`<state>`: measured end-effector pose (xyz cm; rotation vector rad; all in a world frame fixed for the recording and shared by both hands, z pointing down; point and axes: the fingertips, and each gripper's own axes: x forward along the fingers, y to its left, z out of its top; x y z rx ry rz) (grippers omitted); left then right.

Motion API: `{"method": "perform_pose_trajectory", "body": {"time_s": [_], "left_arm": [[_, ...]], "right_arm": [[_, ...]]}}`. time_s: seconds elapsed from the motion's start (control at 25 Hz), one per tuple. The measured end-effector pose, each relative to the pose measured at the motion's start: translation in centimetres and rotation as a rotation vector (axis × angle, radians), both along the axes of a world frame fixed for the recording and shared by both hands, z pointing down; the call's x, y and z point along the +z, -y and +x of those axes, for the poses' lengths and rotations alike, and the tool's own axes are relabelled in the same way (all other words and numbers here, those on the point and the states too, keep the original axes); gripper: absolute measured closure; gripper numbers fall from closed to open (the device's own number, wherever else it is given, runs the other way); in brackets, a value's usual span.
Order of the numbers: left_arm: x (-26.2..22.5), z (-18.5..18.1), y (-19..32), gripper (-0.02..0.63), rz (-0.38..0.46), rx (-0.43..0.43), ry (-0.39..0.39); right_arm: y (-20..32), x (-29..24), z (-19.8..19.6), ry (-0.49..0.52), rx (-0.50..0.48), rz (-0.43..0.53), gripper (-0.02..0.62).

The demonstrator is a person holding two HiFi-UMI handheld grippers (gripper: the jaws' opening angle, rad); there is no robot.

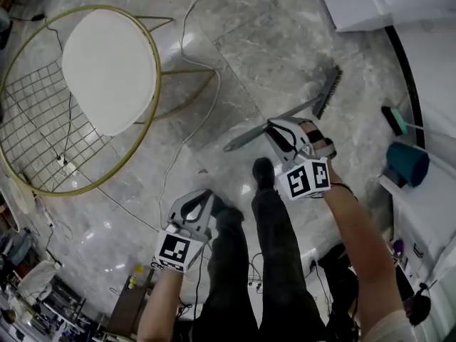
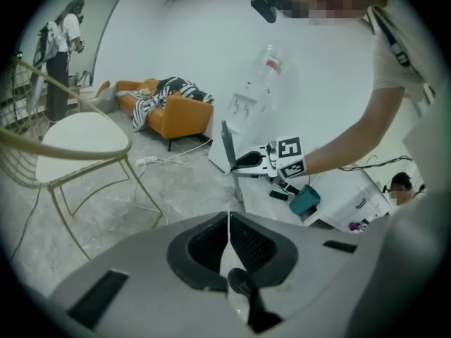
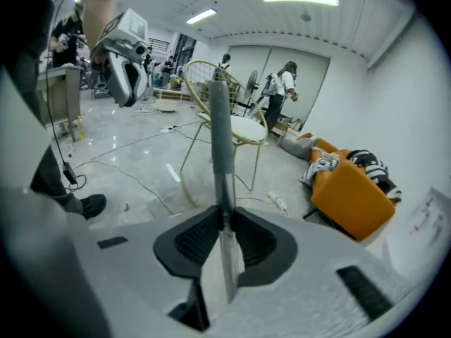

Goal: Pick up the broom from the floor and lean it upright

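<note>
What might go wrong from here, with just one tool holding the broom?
The right tool alone pinches the broom by its smooth handle, so it may slip or swing. Its free end points toward the chair and might knock it. A cable lies on the floor near the person's feet and could trip them.

Head view steeply downward; both gripper views outward, low, toward one common chair (image 2: 81, 143).

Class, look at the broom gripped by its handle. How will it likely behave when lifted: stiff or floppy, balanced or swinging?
Probably stiff: the broom handle runs straight through the right claw without sagging. Likely unbalanced: the brush head sits away from the grip, so it may swing.
</note>
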<state>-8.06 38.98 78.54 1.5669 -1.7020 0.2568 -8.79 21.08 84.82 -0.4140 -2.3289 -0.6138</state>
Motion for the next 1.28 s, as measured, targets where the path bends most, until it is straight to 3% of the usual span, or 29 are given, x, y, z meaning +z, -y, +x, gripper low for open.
{"method": "perform_pose_trajectory", "body": {"time_s": [0.4, 0.76, 1.04, 1.28], "left_arm": [[-9.5, 2.8, 5.5, 0.595, 0.057, 0.114, 0.053], [-18.1, 3.7, 10.7, 0.595, 0.105, 0.203, 0.104], [-27.1, 4.9, 15.6, 0.595, 0.129, 0.250, 0.111], [-34.9, 5.7, 19.0, 0.595, 0.161, 0.280, 0.157]], "right_arm": [[9.9, -10.5, 6.3, 0.072, 0.346, -0.042, 0.518], [15.1, -19.0, 11.0, 0.144, 0.670, -0.268, 0.517], [18.2, -28.1, 12.2, 0.175, 0.753, -0.336, 0.517], [19.9, -37.7, 13.2, 0.218, 0.731, -0.328, 0.517]]}}
